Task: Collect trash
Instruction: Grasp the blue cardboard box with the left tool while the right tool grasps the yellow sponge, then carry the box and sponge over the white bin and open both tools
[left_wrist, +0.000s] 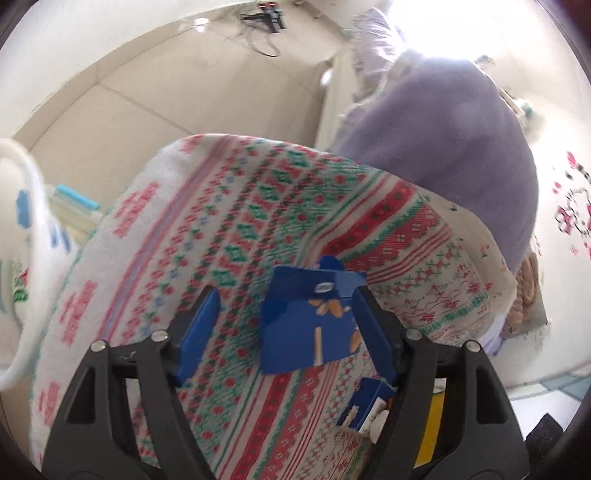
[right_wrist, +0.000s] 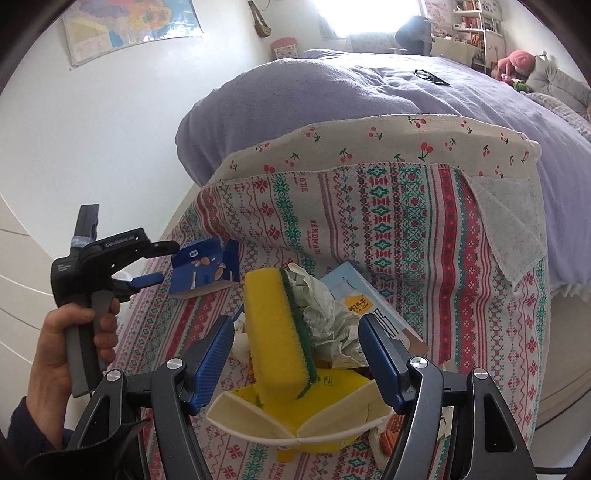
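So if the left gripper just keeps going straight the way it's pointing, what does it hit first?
Most likely the blue carton: it lies between the open fingers of the left gripper, against the right-hand one, on the patterned cloth. Depth is hard to judge.

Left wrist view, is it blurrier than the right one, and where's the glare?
Left wrist view: motion-smeared, the patterned cloth and blue carton soft-edged, the top right blown out white. Right wrist view: sharper, the yellow sponge crisp; glare only at the window. Both bend at the edges.
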